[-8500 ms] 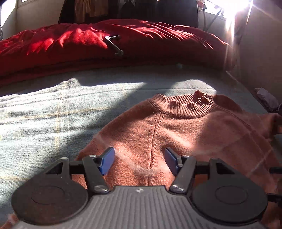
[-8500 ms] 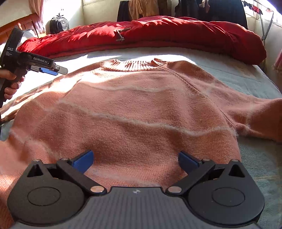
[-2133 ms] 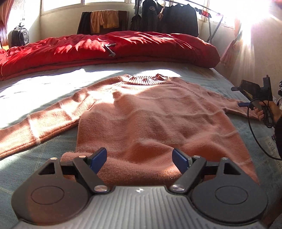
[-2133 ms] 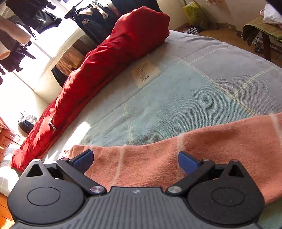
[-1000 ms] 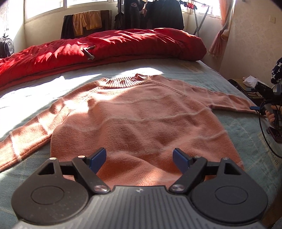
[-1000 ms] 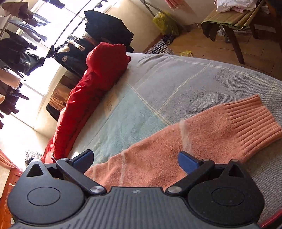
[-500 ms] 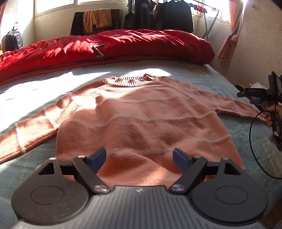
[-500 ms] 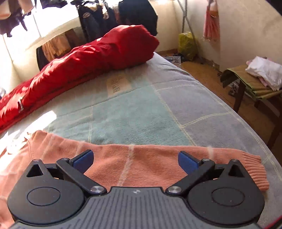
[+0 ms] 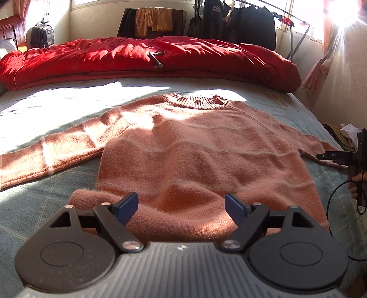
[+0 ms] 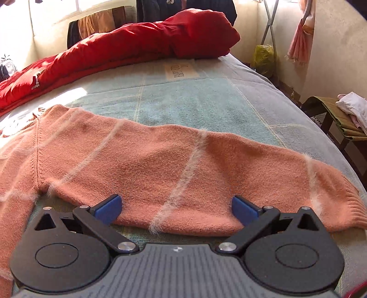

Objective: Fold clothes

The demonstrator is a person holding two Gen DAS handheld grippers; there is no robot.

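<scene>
Left wrist view, left to right: backpack (image 9: pixel 42 36) upper left by the wall. Red duvet (image 9: pixel 146 60) bunched across the top of the frame, along the far side of the bed (image 9: pixel 45 201). Orange sweater (image 9: pixel 195 155) lies flat in the middle of the frame, front up, collar at the far end, pale thin stripes across it. One sleeve runs out to the left edge of the frame, partly in sun. Left gripper (image 9: pixel 181 205) at the bottom centre, jaws spread wide, blue pads over the sweater's hem, nothing between them. Dark clothes hang on a rack (image 9: pixel 240 20) at upper right. At the right edge the right gripper (image 9: pixel 321 156) shows, gripped by a hand (image 9: pixel 356 185), just at the other sleeve's end; a cable loops below it.

Right wrist view: duvet at upper left, sweater body at the left edge, its sleeve (image 10: pixel 206 174) stretched across the middle to the cuff at lower right. Right gripper (image 10: pixel 176 209) at bottom centre, jaws wide apart, pads just at the sleeve's near edge, gripping nothing. Stool with folded cloth (image 10: pixel 344 112) at the right edge.
</scene>
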